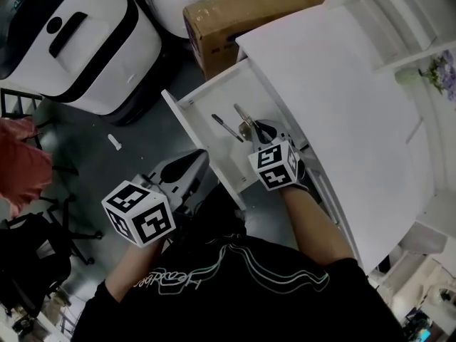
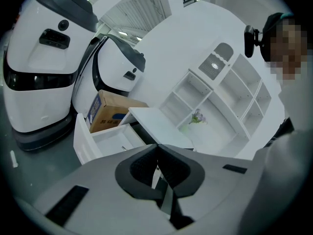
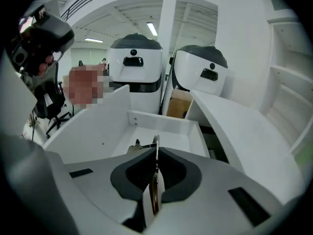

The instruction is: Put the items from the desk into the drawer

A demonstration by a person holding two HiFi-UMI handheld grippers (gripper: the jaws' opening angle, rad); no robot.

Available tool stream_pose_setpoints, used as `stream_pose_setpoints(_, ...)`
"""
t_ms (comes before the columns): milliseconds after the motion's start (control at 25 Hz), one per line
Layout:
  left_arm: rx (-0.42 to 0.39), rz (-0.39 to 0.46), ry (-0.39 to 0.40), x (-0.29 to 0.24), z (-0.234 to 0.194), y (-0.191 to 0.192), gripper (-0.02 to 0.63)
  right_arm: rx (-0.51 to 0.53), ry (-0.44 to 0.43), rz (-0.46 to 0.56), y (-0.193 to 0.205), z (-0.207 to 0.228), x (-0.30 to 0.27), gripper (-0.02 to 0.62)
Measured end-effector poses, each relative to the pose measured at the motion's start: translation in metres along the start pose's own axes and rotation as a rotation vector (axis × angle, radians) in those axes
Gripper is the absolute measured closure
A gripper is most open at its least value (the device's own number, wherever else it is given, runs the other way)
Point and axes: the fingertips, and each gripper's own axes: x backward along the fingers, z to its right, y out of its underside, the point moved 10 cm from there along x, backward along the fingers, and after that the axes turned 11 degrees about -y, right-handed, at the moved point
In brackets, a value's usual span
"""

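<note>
The white drawer stands pulled out from under the desk top. A dark pen lies on its floor, with a second slim item beside it. My right gripper reaches down into the drawer, shut on a thin metal item that shows edge-on between the pads; I cannot tell what it is. In the right gripper view the right gripper hangs over the drawer's bare floor. My left gripper hovers outside the drawer's front, over the floor. Its jaws are shut with nothing in them.
A cardboard box sits on the floor beyond the drawer. Two large white machines stand further out. White shelving with a small flower sprig rises behind the desk. A black office chair is at the left.
</note>
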Motion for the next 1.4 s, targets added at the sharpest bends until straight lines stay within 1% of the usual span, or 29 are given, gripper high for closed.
stream_pose_setpoints(200, 0.021, -0.029, -0.021, -0.008, -0.020, -0.006, 0.586, 0.061, 0.032, -0.081, 0.006, 0.012, -0.041, 0.549)
stream_pose_setpoints(600, 0.055, -0.031, -0.052, -0.023, -0.054, -0.016, 0.586, 0.165, 0.063, -0.119, 0.014, 0.018, -0.084, 0.549)
stream_pose_setpoints(840, 0.068, -0.015, -0.075, -0.022, -0.062, -0.021, 0.586, 0.204, 0.043, -0.154, 0.023, 0.009, -0.102, 0.546)
stream_pose_setpoints(1040, 0.083, -0.008, -0.099, -0.019, -0.071, -0.019, 0.586, 0.283, 0.026, -0.179, 0.025, -0.001, -0.115, 0.545)
stream_pose_setpoints(1120, 0.086, -0.005, -0.107, -0.018, -0.070, -0.016, 0.586, 0.308, -0.002, -0.188, 0.028, -0.006, -0.118, 0.543)
stream_pose_setpoints(1160, 0.087, -0.003, -0.109, -0.017, -0.069, -0.015, 0.586, 0.312, -0.020, -0.192, 0.029, -0.007, -0.120, 0.535)
stream_pose_setpoints(1240, 0.088, 0.005, -0.108, -0.015, -0.067, -0.013, 0.586, 0.298, -0.049, -0.183, 0.028, -0.008, -0.120, 0.498)
stream_pose_setpoints(1320, 0.084, 0.016, -0.105, -0.011, -0.063, -0.012, 0.586, 0.259, -0.076, -0.161, 0.025, -0.008, -0.115, 0.446)
stream_pose_setpoints(1400, 0.076, 0.028, -0.101, -0.003, -0.056, -0.009, 0.586, 0.205, -0.105, -0.126, 0.022, -0.008, -0.102, 0.421)
